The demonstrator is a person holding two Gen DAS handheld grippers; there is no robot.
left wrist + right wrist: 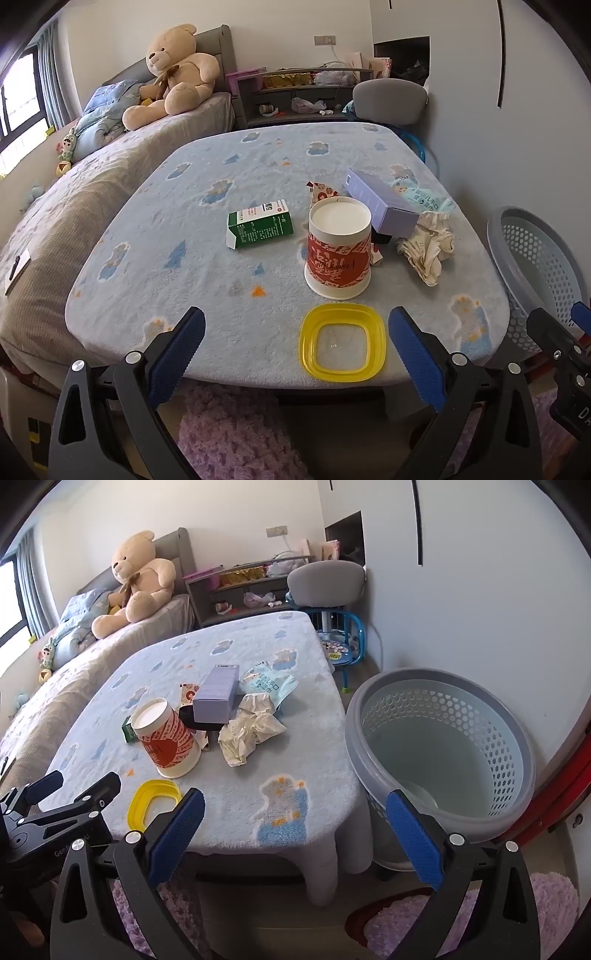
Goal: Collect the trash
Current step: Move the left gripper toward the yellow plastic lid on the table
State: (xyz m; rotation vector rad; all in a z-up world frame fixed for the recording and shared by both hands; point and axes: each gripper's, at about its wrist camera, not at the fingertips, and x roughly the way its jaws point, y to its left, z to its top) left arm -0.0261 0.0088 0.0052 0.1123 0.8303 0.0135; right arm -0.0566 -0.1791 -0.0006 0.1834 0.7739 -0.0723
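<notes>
beside the table (229, 812), on its right and just touching its edge, stands the basket (439, 746), a perforated grey tub set low so trash can be dropped over the side. it looks almost empty, so the collecting seems barely begun.

the trash is bunched on the table's fleece cover, on the half nearest the basket, probably laid out there for short carries. the cup (338, 247) stands upside down near the table's middle, its white base up and a red band with large pale characters i cannot read. left of the cup lies the carton (260, 223), green and white on its side, its small print too fine to read. behind the cup a lilac box (384, 203) rests tilted on something dark. further from the cup, toward the table's back right, a pale blue wipes pack (267, 681) carries asian writing, only partly legible. right of the cup, near the basket-side edge, sits the paper wad (428, 243). a yellow lid (341, 341) lies flat at the table's near edge, in front of the cup.

the left gripper (295, 354) hangs over that near edge, jaws spread wide and empty, with the lid between the blue pads but untouched. the right gripper (295, 834) is likewise released and empty, aimed at the gap between table and basket. the lid is likely first.
</notes>
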